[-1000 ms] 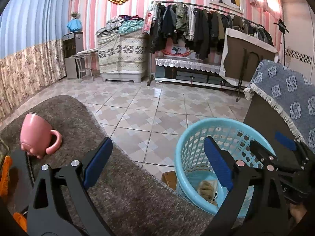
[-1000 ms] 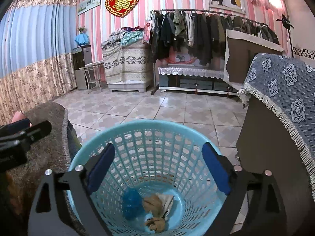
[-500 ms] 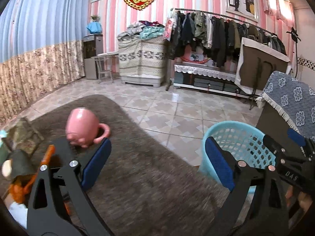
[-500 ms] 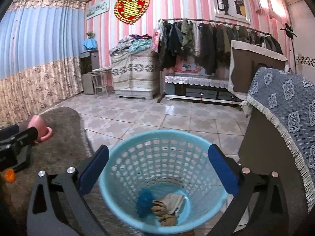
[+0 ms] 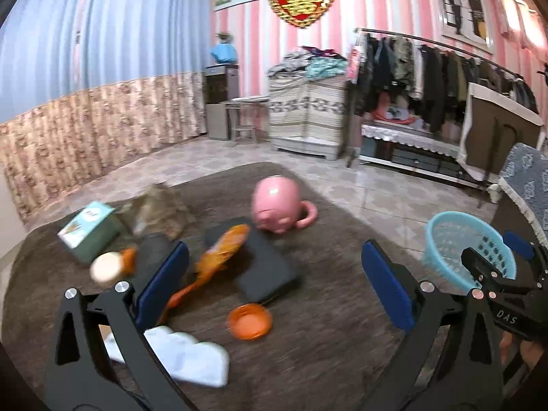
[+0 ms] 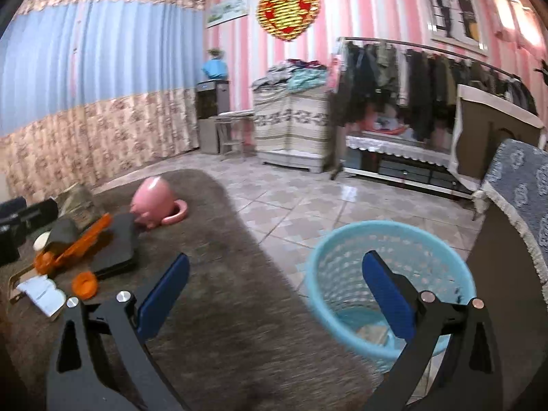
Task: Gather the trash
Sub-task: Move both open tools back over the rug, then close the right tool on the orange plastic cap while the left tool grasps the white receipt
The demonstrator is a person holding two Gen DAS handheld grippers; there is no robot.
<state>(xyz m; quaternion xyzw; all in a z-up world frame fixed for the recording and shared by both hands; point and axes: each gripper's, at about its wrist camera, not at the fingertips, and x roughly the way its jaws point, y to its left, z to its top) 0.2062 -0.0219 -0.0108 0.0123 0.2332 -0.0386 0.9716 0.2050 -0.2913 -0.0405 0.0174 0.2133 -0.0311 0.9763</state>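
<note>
My left gripper (image 5: 274,287) is open and empty above the brown-covered table (image 5: 308,359). Below it lie an orange lid (image 5: 249,321), an orange wrapper (image 5: 219,253), a crumpled white tissue (image 5: 185,356), a round cream piece (image 5: 104,269) and a brownish crumpled wrapper (image 5: 161,212). The light blue basket (image 6: 387,287) stands on the floor right of the table, with some trash at its bottom. My right gripper (image 6: 274,291) is open and empty, hovering over the table edge beside the basket. It also shows in the left wrist view (image 5: 493,274).
A pink mug (image 5: 277,207) lies upside down on the table beside a black flat case (image 5: 257,260). A green box (image 5: 92,233) sits at the left. A cloth-draped piece of furniture (image 6: 520,205) stands right of the basket. Tiled floor lies beyond.
Both grippers have swung left and back from over the basket. The left one now faces the littered table; the right one sits over the table edge with the basket at its right.
</note>
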